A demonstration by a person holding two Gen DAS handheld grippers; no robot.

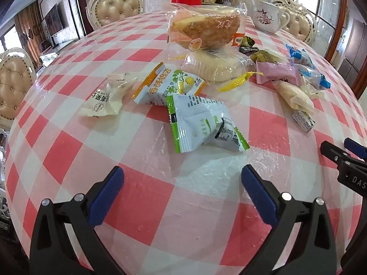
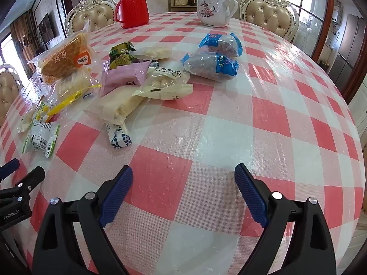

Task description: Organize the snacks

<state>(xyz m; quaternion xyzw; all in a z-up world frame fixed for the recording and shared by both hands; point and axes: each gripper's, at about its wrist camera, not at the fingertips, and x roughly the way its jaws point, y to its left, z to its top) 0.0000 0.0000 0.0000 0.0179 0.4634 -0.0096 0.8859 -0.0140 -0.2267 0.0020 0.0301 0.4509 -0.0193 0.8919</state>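
Observation:
Several wrapped snacks lie loose on the pink-and-white checked table (image 1: 149, 206). A green-and-white packet (image 1: 201, 126) is nearest my left gripper (image 1: 182, 176), which hovers open and empty just in front of it. Behind it lie an orange-edged packet (image 1: 169, 87), a cream packet (image 1: 103, 103) and a stacked bread bag (image 1: 204, 29). My right gripper (image 2: 183, 174) is open and empty over bare cloth. In its view lie a small blue-patterned sweet (image 2: 120, 137), a pink packet (image 2: 125, 76), cream bags (image 2: 165, 84) and two blue-ended bags (image 2: 213, 66) farther off.
A red thermos (image 2: 132, 5) and a white flowered teapot (image 2: 213, 8) stand at the table's far side. Padded chairs (image 2: 270, 13) ring the table. Each gripper shows at the edge of the other's view: the right gripper (image 1: 344, 158), the left gripper (image 2: 16, 178).

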